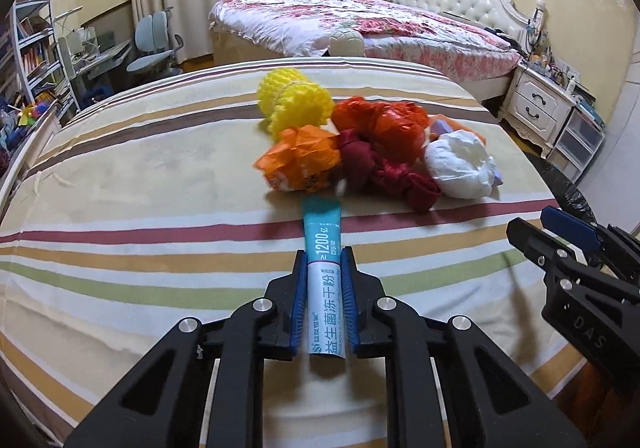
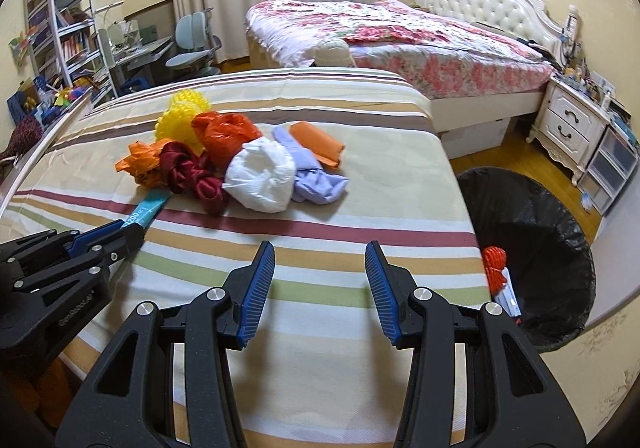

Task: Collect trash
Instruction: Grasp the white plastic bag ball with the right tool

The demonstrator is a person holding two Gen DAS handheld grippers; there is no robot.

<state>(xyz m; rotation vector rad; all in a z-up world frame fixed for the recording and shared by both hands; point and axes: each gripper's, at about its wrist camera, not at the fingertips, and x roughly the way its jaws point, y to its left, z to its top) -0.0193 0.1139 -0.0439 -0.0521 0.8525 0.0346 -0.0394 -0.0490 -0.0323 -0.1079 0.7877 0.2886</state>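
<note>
My left gripper [image 1: 324,254] is shut on a teal and white powder sachet [image 1: 323,272], which lies lengthwise between the blue pads and pokes out toward the trash heap. The same sachet [image 2: 144,210] and left gripper [image 2: 138,232] show at the left of the right wrist view. The heap on the striped table [image 1: 140,184] holds yellow foam netting [image 1: 294,104], an orange wrapper [image 1: 300,162], a dark red knotted bag [image 1: 384,172], an orange-red bag [image 1: 380,118] and a white wad [image 1: 460,164]. My right gripper [image 2: 320,248] stands open over the near table edge with nothing between its fingers.
A bin with a black liner [image 2: 536,248] stands on the floor right of the table, with orange netting [image 2: 494,264] inside. A lilac cloth [image 2: 316,180] and an orange pouch [image 2: 318,144] lie beside the heap. Beyond are a bed [image 2: 400,36], a nightstand [image 2: 572,124] and a desk chair [image 2: 192,40].
</note>
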